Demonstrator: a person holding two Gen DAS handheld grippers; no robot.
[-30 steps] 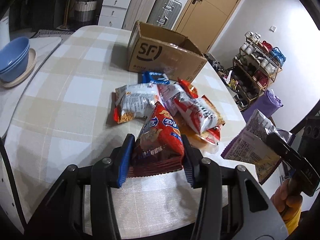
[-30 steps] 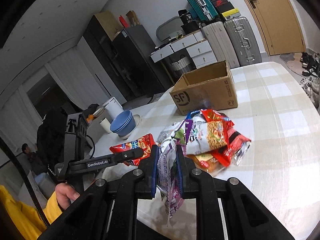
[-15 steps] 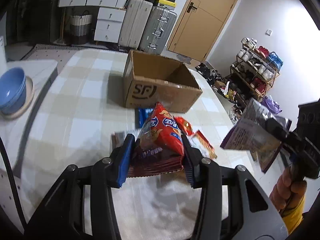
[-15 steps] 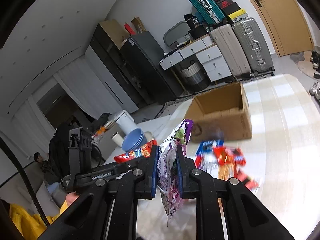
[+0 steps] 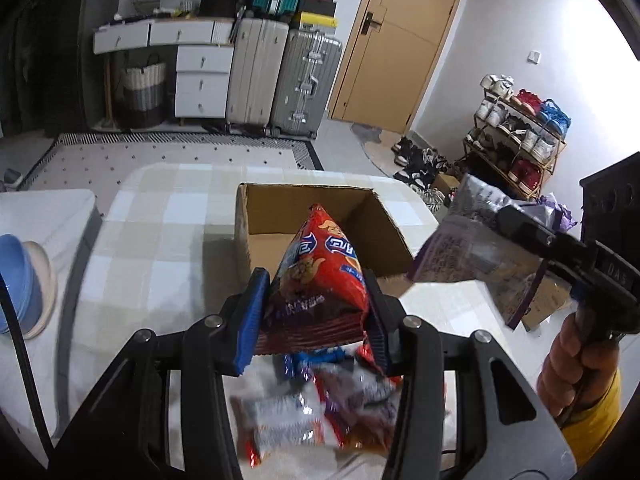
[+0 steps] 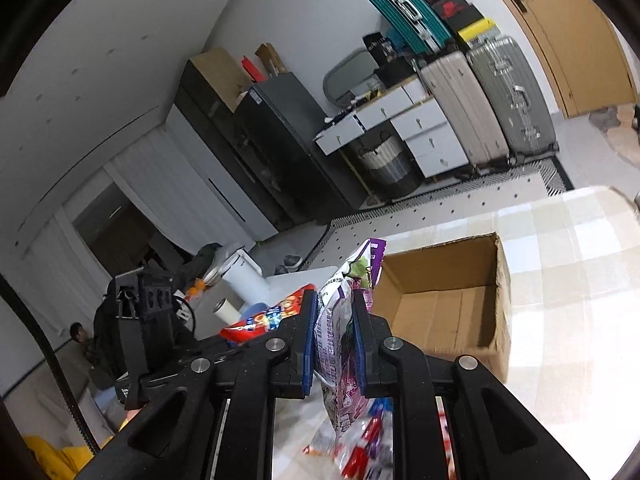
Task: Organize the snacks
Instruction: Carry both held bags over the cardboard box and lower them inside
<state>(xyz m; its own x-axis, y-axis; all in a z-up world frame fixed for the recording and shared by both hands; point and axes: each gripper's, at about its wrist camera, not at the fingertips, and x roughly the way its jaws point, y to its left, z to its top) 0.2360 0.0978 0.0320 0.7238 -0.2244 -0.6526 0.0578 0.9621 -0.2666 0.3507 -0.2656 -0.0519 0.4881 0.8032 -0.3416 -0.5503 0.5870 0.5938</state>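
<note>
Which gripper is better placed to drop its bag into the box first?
Probably left. The left gripper holds its red bag right before the open box; the right gripper's purple bag sits off to one side.

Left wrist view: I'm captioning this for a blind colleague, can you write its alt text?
The left tongs grip a red snack bag above an open, empty cardboard box on a checked tablecloth. At right, the right tongs hold a purple snack bag; more snack packets lie blurred below.
</note>
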